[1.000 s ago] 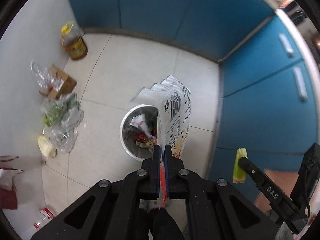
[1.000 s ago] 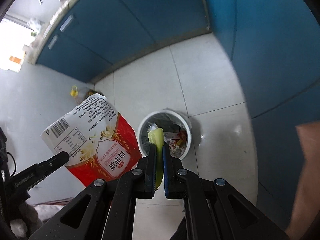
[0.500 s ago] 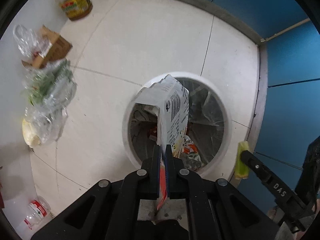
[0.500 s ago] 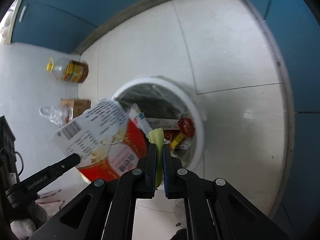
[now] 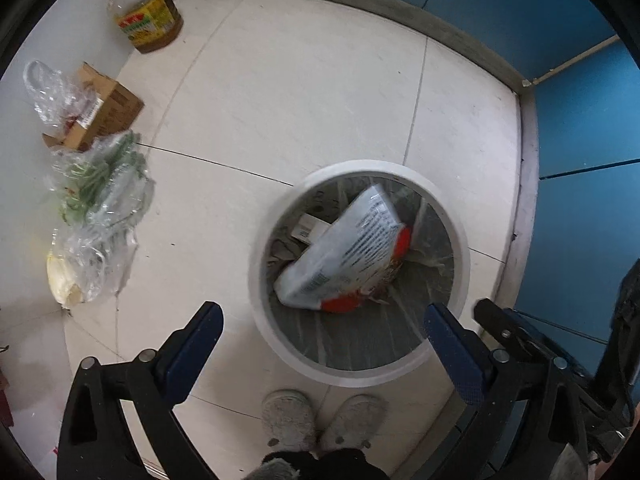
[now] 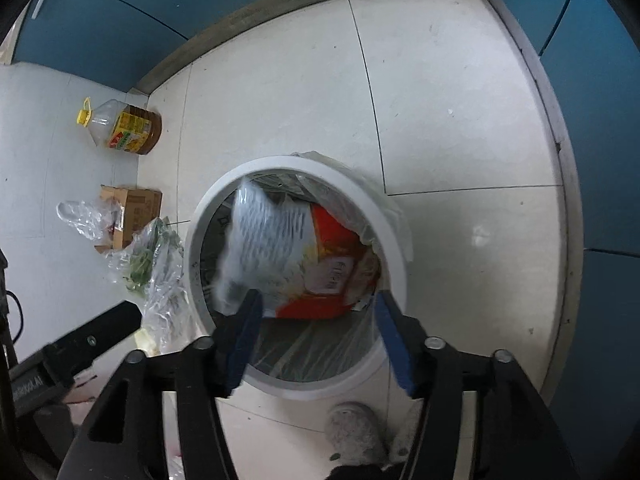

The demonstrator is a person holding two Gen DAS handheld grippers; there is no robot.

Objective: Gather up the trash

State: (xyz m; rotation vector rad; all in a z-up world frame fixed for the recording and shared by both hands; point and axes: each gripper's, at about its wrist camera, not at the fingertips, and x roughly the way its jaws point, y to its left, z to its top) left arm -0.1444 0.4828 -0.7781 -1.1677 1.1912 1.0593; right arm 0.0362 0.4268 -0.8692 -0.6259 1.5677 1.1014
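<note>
A white round trash bin [image 5: 460, 240] with a clear liner stands on the tiled floor; it also shows in the right wrist view [image 6: 394, 224]. A white and red food bag [image 5: 352, 256] lies inside it, blurred in the right wrist view [image 6: 296, 256]. My left gripper [image 5: 320, 336] is open and empty above the bin's near rim. My right gripper [image 6: 316, 340] is open and empty above the bin. The green vegetable piece is not visible.
By the left wall lie an oil bottle [image 5: 144, 16], a cardboard box [image 5: 104, 108] and clear plastic bags with greens [image 5: 96, 216]. Blue cabinets [image 5: 588, 120] line the back and right. The person's grey slippers [image 5: 324, 416] stand just before the bin.
Both grippers opened. The food bag dropped from the left gripper into the bin. The green piece left the right gripper and is out of sight.
</note>
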